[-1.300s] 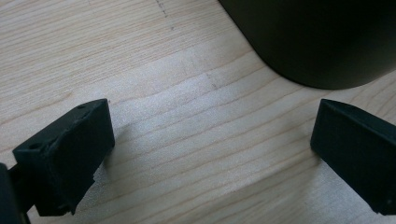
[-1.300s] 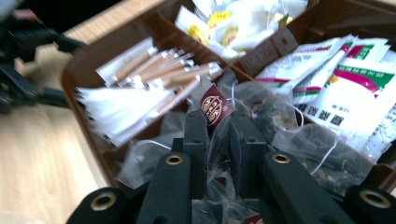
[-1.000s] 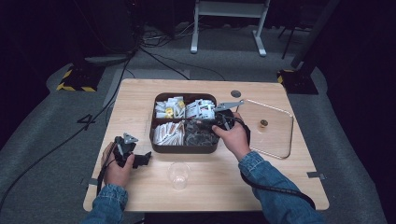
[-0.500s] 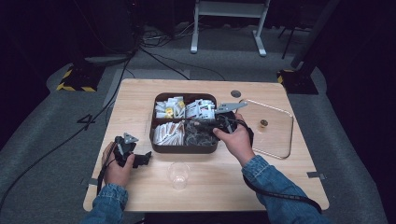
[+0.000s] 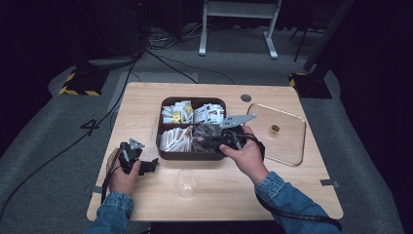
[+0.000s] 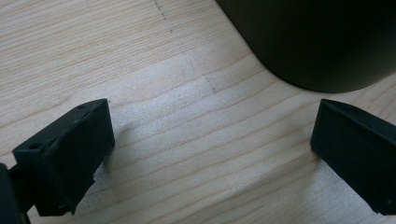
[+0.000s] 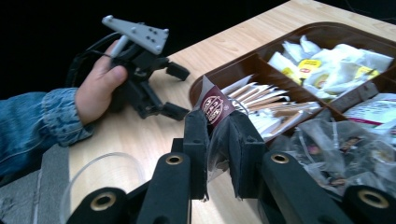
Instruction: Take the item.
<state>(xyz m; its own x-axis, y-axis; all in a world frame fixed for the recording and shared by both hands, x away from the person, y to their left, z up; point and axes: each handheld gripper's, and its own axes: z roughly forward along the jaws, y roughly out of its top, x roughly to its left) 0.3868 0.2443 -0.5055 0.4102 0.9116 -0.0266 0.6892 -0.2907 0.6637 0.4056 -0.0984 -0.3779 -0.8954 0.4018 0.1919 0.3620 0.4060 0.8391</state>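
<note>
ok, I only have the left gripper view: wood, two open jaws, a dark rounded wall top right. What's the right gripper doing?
Observer: The right gripper is shut on a clear sachet with a maroon label, at the tray's near edge.
Operator: What's the dark wall?
Observer: That tray's outer side; it is brown, with four compartments of packets.
Operator: Anything on the table near the right gripper?
Observer: A clear plastic cup stands empty in front of the tray, between the two hands.
Operator: And my left gripper?
Observer: The left gripper rests open on the table, left of the tray, holding nothing.
</note>
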